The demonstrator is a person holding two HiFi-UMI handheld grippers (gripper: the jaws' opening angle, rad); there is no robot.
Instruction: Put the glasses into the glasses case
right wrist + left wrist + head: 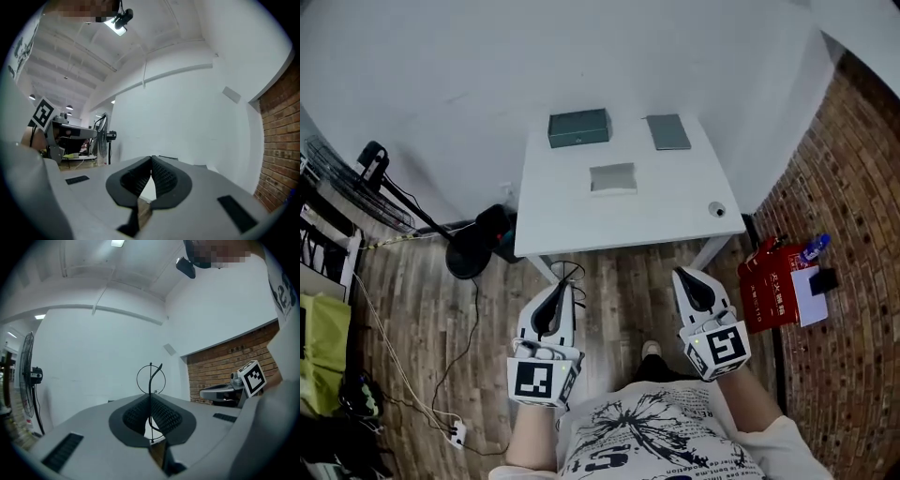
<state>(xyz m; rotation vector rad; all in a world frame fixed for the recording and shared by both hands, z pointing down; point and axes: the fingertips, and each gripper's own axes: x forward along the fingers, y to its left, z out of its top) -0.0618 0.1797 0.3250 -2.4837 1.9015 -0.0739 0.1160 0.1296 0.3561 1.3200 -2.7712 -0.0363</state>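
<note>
Glasses [150, 376] are hanging from the left gripper [151, 397], jaws pinching the wire frame. Right gripper [151, 161] is carrying nothing, jaws meeting.

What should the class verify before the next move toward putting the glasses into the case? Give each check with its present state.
1. Glasses clamped in the left hand-held gripper: ok.
2. Right hand-held gripper free: ok, jaws together with nothing between them.
3. Green glasses case open: not ok, it looks closed.
4. Both grippers above the table: not ok, they are short of its near edge.
5. Pale rectangular item in front of the case, out of the way: cannot tell.
</note>
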